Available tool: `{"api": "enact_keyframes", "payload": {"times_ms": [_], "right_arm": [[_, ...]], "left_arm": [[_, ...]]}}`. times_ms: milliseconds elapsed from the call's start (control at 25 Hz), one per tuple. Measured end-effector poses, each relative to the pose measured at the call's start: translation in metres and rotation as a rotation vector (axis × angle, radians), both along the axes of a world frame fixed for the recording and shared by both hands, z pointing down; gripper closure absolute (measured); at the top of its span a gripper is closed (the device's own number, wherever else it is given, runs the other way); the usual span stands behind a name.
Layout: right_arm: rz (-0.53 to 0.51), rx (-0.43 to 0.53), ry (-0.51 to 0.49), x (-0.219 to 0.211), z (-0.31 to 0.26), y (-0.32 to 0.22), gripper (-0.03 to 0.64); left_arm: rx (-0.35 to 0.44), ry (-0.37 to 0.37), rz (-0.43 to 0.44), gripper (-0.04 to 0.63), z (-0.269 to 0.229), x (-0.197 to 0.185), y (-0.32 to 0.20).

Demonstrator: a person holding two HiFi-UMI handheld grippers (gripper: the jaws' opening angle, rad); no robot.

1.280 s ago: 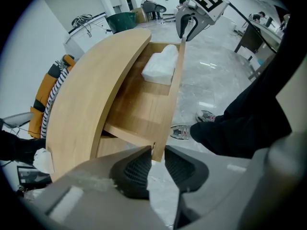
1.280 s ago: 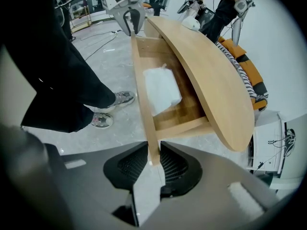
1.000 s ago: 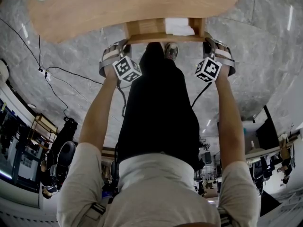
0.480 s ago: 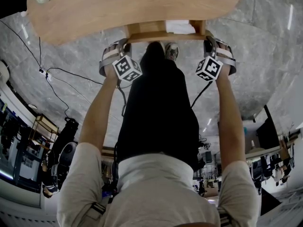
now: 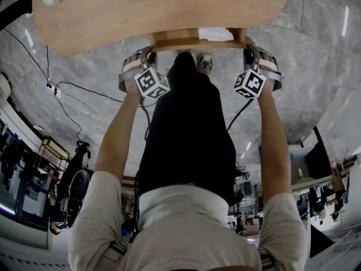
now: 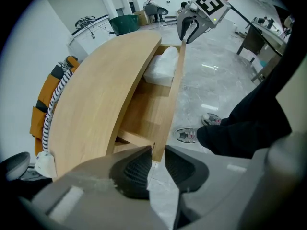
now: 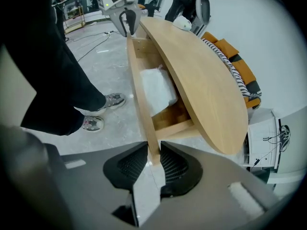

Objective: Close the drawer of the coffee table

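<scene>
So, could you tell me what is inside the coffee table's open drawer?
A white soft bundle lies in the drawer; the tabletop covers the drawer's rear, so anything there is hidden.

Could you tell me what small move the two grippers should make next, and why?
Probably push both grippers evenly toward the table, sliding the drawer front in. The left gripper and the right gripper each clasp one end of that front, and it stands partly out from under the top, with a white bag showing inside.
</scene>
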State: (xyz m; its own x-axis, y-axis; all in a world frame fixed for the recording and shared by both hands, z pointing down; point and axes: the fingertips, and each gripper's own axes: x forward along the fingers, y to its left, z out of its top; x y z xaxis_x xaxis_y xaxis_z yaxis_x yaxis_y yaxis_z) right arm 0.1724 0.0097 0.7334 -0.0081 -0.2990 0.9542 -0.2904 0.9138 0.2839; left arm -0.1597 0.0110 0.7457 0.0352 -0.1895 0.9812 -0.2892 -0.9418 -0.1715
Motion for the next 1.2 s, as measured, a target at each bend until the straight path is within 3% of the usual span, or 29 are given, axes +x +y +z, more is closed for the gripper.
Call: {"api": "enact_keyframes", "payload": {"times_ms": [520, 880, 1200], "right_arm": [[0.049, 0.074, -0.006, 0.005, -0.001, -0.025, 0.525], [0.111, 0.132, -0.014, 0.003, -0.003, -0.041, 0.523], [0.257, 0.195, -0.087, 0.005, -0.005, -0.052, 0.514]], "left_arm": [[0.090, 0.033, -0.040, 0.479, -0.003, 0.004, -0.027], [0.143, 0.051, -0.114, 0.472, -0.005, -0.001, -0.039], [0.167, 0.079, -0.243, 0.466, -0.005, -0.002, -0.047]]}}
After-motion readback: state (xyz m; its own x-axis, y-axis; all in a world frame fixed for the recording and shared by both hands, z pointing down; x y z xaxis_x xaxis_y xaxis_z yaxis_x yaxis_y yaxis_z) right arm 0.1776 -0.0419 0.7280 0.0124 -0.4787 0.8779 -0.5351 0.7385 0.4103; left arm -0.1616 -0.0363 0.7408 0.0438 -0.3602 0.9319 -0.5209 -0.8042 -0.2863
